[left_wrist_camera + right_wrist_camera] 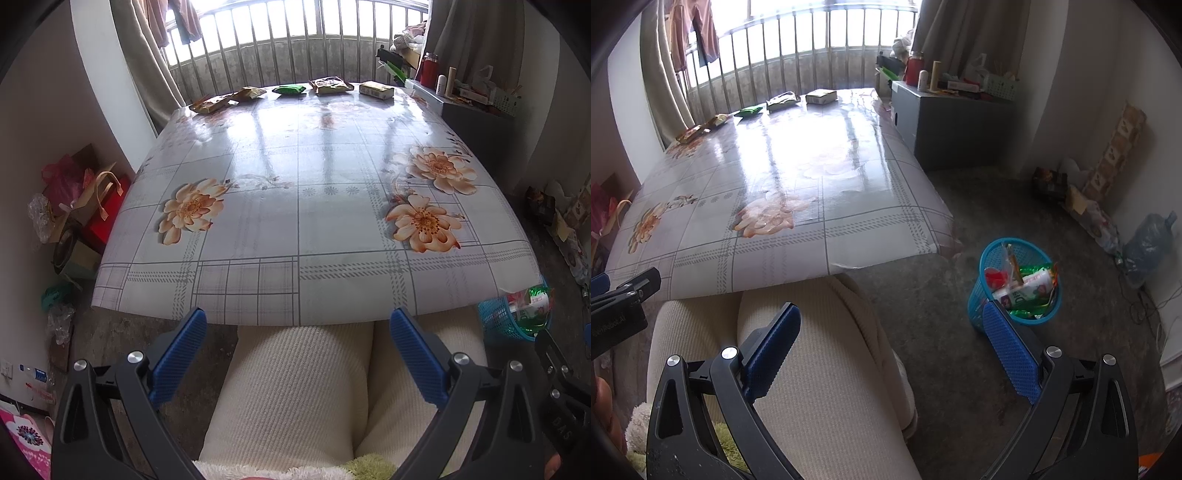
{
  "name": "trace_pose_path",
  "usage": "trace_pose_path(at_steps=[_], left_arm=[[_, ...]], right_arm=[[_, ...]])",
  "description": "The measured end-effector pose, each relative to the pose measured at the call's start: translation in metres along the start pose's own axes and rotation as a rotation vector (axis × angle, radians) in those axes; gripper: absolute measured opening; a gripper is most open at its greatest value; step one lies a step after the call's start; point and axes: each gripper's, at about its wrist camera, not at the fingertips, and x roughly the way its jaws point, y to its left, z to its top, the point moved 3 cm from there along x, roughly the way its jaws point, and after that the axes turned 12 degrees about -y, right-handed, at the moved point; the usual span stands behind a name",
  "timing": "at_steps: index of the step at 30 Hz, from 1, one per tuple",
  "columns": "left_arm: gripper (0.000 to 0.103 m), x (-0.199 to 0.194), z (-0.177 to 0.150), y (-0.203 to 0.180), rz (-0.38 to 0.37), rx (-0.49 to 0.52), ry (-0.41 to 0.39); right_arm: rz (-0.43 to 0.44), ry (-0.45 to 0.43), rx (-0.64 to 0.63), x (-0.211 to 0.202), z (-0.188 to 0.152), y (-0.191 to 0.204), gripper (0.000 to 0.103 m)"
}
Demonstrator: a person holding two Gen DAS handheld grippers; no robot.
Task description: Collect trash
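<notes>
Several snack wrappers lie in a row along the far edge of the flowered table [295, 221]: a yellow-orange wrapper [210, 104], another orange one [250, 93], a green packet [290, 89], a brown packet [331, 85] and a pale box [376, 89]. The same row shows in the right wrist view, from the orange wrapper [701, 129] to the box [820, 96]. A blue mesh bin [1015, 288] holding wrappers stands on the floor to the right of the table. My left gripper [297, 325] hangs open over a person's lap. My right gripper [890, 321] is open too, holding nothing.
A person's legs in cream trousers [303, 387] sit under the near table edge. A grey cabinet [953, 125] with bottles stands at the right. Bags and boxes [81, 206] pile up on the floor at the left. Clutter [1089, 206] lines the right wall.
</notes>
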Motion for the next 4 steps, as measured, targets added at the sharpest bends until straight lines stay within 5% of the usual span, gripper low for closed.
trace_pose_path(at_steps=[4], left_arm=[[0.097,0.0002,-0.0001,0.0002,0.002,0.001,0.001]], right_arm=[[0.001,0.002,0.001,0.0004,0.0002,0.0000,0.095]])
